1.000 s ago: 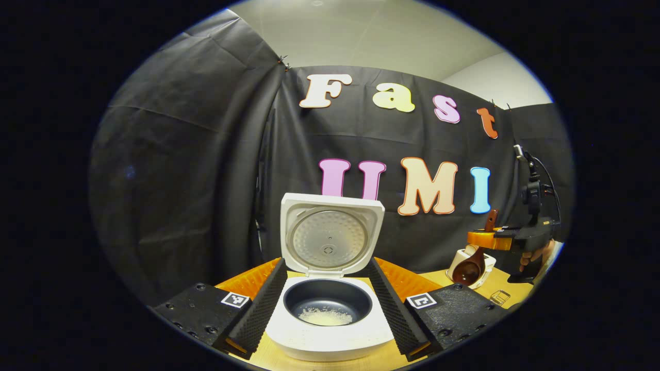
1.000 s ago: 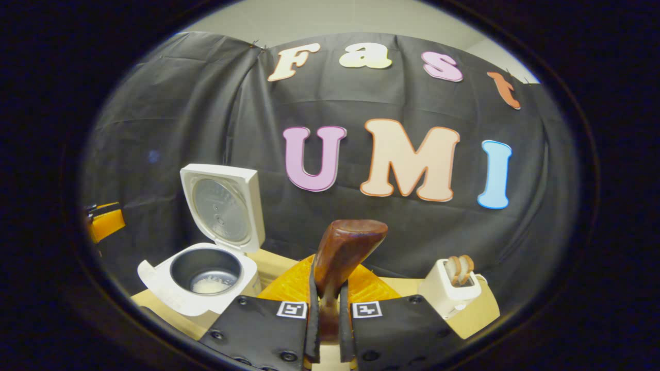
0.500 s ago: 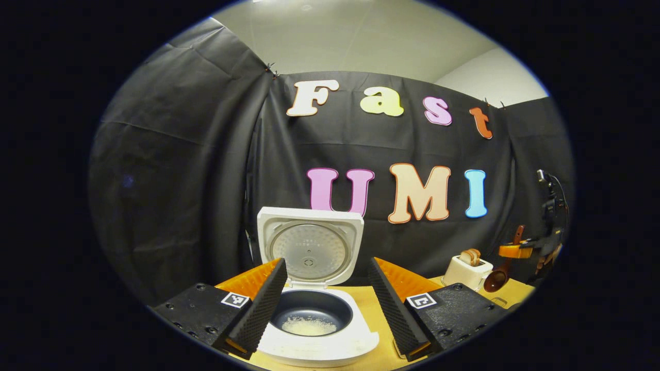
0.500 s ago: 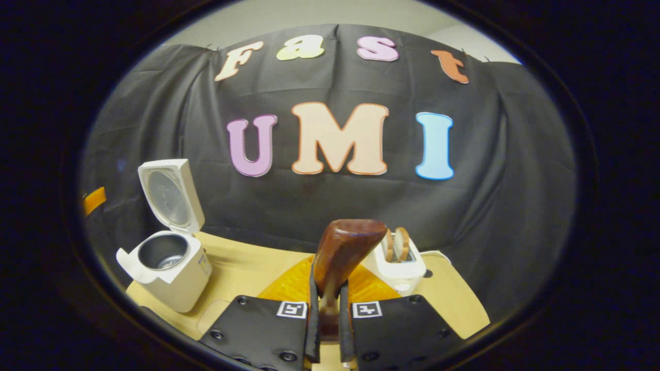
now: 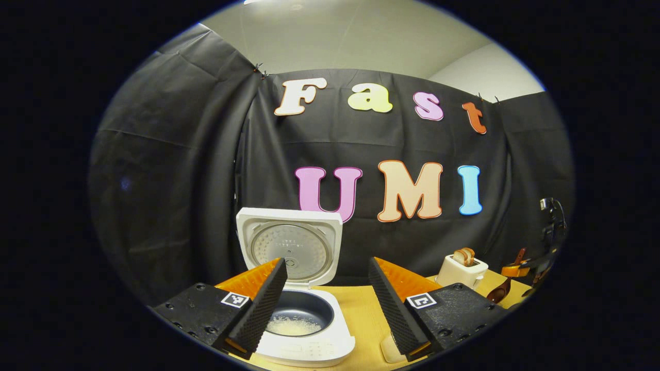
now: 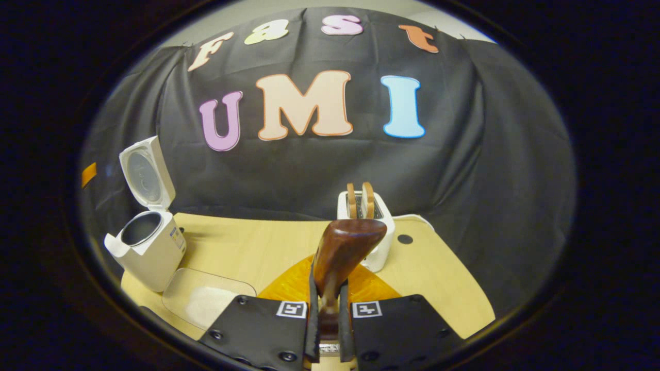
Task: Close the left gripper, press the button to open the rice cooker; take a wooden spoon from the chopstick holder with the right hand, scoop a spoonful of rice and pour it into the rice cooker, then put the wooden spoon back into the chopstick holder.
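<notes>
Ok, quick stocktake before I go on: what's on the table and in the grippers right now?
rice cooker: one, white, left end of the table, lid up, some rice in its dark pot
toaster: one, white, back middle of the table, two bread slices standing in its slots
clear tray: one, see-through, on the table in front of the rice cooker in the right gripper view
wooden spoon: one, dark brown, held in the right gripper, no rice seen on it
table: one, light wood
left gripper: fingers spread, holding nothing, near the rice cooker
right gripper: closed on the wooden spoon's handle, in front of the toaster
</notes>
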Available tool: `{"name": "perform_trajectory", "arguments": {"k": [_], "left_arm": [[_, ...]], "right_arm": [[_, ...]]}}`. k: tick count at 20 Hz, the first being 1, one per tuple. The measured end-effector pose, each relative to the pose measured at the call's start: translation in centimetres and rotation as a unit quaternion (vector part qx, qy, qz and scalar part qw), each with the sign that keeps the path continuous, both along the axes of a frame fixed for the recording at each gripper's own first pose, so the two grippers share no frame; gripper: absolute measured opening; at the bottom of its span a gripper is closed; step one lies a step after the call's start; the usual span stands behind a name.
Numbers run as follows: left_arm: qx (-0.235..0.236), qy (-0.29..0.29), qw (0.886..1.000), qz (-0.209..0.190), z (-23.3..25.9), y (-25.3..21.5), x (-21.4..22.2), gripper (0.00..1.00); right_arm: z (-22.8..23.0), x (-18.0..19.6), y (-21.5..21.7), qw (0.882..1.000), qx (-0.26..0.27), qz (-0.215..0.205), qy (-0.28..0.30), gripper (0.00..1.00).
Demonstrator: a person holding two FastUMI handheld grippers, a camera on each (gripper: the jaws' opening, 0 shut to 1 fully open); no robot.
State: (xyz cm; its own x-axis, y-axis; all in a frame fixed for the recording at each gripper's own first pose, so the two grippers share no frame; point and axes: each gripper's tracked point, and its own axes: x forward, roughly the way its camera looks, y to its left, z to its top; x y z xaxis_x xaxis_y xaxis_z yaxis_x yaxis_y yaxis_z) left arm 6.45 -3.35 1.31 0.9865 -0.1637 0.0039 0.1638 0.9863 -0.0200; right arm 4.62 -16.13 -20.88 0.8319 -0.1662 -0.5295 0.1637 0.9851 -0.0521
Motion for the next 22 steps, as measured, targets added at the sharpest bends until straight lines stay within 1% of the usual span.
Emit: {"name": "perform_trajectory", "arguments": {"k": [1, 2, 3, 4, 7, 8, 11, 12, 14, 18, 19, 22], "left_arm": [[0.002, 0.0, 1.0, -0.003, -0.1, -0.5, -0.1, 0.94], [0.005, 0.0, 1.0, -0.004, -0.1, -0.9, -0.2, 0.95], [0.009, 0.001, 1.0, -0.006, 0.0, -1.3, -0.2, 0.92], [0.011, 0.001, 1.0, -0.007, 0.0, -1.6, -0.3, 0.97], [0.012, 0.002, 1.0, -0.009, 0.1, -2.3, -0.4, 0.92], [0.013, 0.002, 1.0, -0.009, 0.2, -2.3, -0.6, 0.94], [0.014, 0.0, 1.0, -0.005, 0.5, -2.3, -0.9, 0.94], [0.014, 0.0, 1.0, -0.003, 0.5, -2.2, -1.1, 0.94], [0.015, -0.001, 1.0, -0.001, 0.6, -2.2, -1.3, 0.94], [0.018, -0.003, 1.0, 0.004, 0.7, -2.0, -1.5, 0.94], [0.019, -0.002, 1.0, 0.006, 0.6, -1.9, -1.4, 0.94], [0.017, 0.0, 1.0, 0.006, 0.6, -2.0, -1.4, 0.94]], "right_arm": [[-0.6, -0.3, -0.2, 1.0, 0.007, -0.004, 0.005, 0.18], [-1.2, -0.6, -0.4, 1.0, 0.014, -0.006, 0.007, 0.18], [-1.9, -0.8, -0.4, 1.0, 0.023, -0.008, 0.01, 0.19], [-2.7, -1.0, -0.5, 0.999, 0.032, -0.012, 0.013, 0.19], [-4.9, -1.9, -0.8, 0.998, 0.056, -0.025, 0.028, 0.19], [-5.6, -2.1, -1.0, 0.997, 0.064, -0.031, 0.033, 0.17], [-7.5, -2.9, -0.9, 0.993, 0.094, -0.052, 0.04, 0.19], [-7.5, -2.8, -1.6, 0.992, 0.099, -0.059, 0.04, 0.18], [-8.1, -3.2, -1.9, 0.991, 0.104, -0.068, 0.039, 0.18], [-9.7, -3.9, -2.2, 0.993, 0.084, -0.068, 0.051, 0.19], [-9.6, -3.5, -2.1, 0.994, 0.083, -0.067, 0.039, 0.2], [-9.2, -3.7, -2.2, 0.992, 0.097, -0.065, 0.041, 0.2]]}}
